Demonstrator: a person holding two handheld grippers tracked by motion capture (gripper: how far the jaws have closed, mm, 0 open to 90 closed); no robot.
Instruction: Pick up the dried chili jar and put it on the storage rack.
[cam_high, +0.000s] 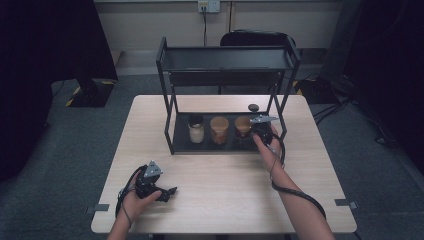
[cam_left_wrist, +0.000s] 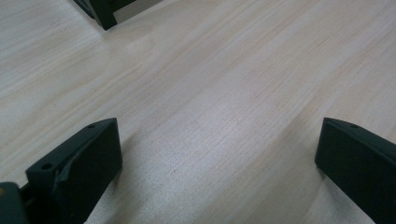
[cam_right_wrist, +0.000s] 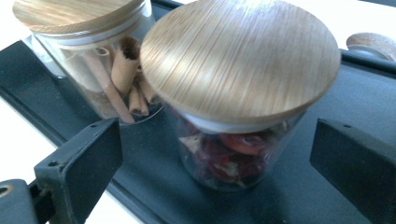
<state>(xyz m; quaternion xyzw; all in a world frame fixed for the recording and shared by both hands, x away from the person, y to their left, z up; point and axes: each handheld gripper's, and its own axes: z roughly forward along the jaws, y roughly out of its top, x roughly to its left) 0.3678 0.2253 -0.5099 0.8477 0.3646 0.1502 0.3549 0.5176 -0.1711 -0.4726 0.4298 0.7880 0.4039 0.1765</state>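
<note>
Chilli jar (cam_right_wrist: 233, 140) on the rack shelf (cam_right_wrist: 317, 196), untouched between the wide-apart right gripper (cam_right_wrist: 215, 158) jaws.

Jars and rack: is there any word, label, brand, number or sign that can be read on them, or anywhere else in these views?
None can be read.
Jar of red pieces: wooden lid bare, glass unlabelled.
Jar of rolled sticks: no label visible.
Third jar: too small to tell whether it bears print.
Black rack: no marking visible.
Wall socket: too small to read.
Yellow and black floor stripes: a pattern, no text.
</note>
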